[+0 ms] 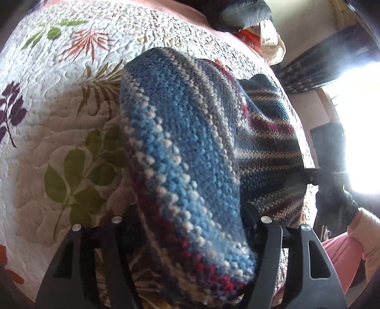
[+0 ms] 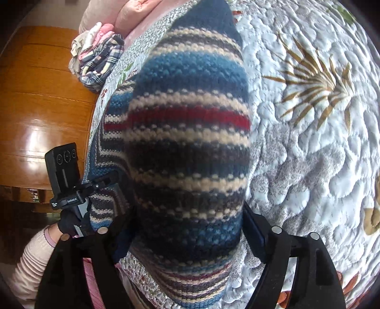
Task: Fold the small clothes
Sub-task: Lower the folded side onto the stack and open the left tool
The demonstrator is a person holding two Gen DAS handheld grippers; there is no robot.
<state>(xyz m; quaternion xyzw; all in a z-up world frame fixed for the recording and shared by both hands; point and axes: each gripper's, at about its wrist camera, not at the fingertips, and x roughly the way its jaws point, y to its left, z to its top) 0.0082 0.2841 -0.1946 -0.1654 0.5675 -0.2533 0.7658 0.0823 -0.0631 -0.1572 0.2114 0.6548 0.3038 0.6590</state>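
A knit garment (image 1: 185, 133) striped in blue, cream, red and dark grey is bunched up in front of both cameras, above a quilted bedspread (image 1: 59, 107). My left gripper (image 1: 190, 240) is shut on one fold of it, and the wool hides the fingertips. My right gripper (image 2: 190, 225) is shut on another part of the same garment (image 2: 185, 133); a blue pad (image 2: 257, 237) shows beside the wool. The garment stretches between the two. In the left wrist view the right gripper (image 1: 332, 176) is a dark shape at the garment's far edge. The right wrist view shows the left gripper (image 2: 71, 190) at the left.
The white bedspread (image 2: 308, 142) has a leaf print. A pile of other clothes (image 2: 97, 59) lies near the bed's edge, beside a wooden cabinet (image 2: 35, 107). Dark fabric (image 1: 242, 12) sits at the far side. A bright window (image 1: 361, 118) glares on the right. A pink-sleeved arm (image 2: 30, 261) holds the left gripper.
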